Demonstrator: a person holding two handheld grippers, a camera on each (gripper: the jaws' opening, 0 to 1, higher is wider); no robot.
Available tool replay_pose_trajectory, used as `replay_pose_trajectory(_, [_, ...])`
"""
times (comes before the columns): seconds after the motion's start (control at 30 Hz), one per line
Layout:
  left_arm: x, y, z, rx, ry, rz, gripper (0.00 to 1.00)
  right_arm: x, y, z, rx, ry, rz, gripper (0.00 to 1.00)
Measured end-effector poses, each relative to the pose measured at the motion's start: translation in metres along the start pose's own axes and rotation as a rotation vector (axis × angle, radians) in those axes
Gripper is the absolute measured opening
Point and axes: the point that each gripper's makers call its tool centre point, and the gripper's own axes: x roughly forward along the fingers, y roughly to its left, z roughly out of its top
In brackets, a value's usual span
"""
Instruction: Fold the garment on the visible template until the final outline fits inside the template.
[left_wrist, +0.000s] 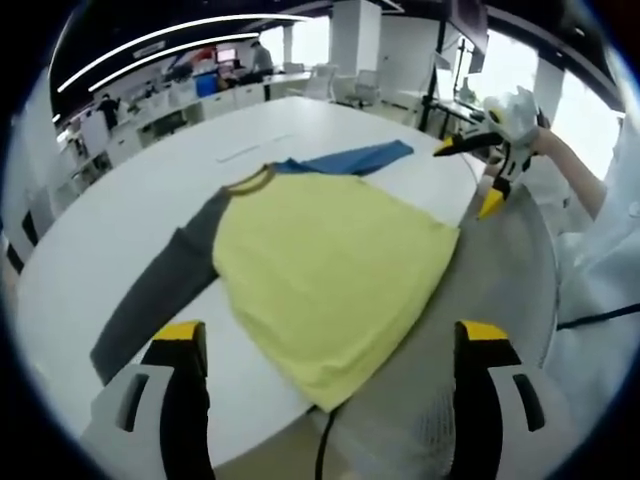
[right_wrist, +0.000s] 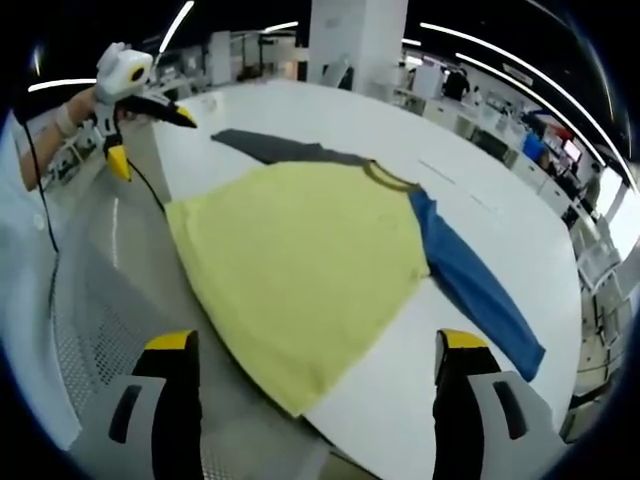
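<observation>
In the left gripper view, the left tool (left_wrist: 325, 375) is hovering released, its two yellow-tipped jaws standing wide apart and gripping nothing. Just ahead of and between those jaws, the garment (left_wrist: 335, 265) is lying flat on the white bench (left_wrist: 120, 200), its yellow body spreading forward from the tool and its lower corner hanging over the bench's near edge. Ahead and to the left of the tool, the grey sleeve (left_wrist: 160, 295) is stretching back along the bench toward the left jaw. Farther ahead, the olive collar (left_wrist: 250, 180) is sitting at the garment's far end, and beyond it the blue sleeve (left_wrist: 350, 160) is reaching away to the right. Far ahead on the right, the right tool (left_wrist: 482, 172) is hanging off the bench's edge in a person's hand, jaws parted and empty.

In the right gripper view, the right tool (right_wrist: 315, 385) is likewise hovering released, jaws spread wide with nothing between them. Directly ahead, the garment (right_wrist: 300, 265) is lying with its hem corner over the bench (right_wrist: 470, 170) edge nearest the tool. Its blue sleeve (right_wrist: 475, 285) is running toward the right jaw, while the grey sleeve (right_wrist: 275, 148) is lying farther off. Far ahead on the left, the left tool (right_wrist: 155, 140) is hanging open beyond the bench.
</observation>
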Motion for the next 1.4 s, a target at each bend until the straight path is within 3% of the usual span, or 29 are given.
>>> replay_pose_trajectory(0.4, [-0.001,0.002,0.001,0.001,0.009,0.01,1.0,0.0,-0.01,-0.001,0.023,-0.019,0.005,0.92])
replay_pose_trajectory(0.9, [-0.001,0.002,0.014,0.003,-0.001,0.013,0.99,-0.002,-0.058,-0.003,0.079,-0.066,-0.041,0.83])
replay_pose_trajectory(1.0, [-0.004,0.002,0.019,-0.007,-0.024,0.01,0.98,-0.003,-0.067,-0.004,0.09,-0.068,-0.051,0.8])
replay_pose_trajectory(1.4, [-0.008,0.005,0.02,-0.017,-0.024,0.034,0.96,-0.002,-0.102,-0.004,0.127,-0.092,-0.085,0.69])
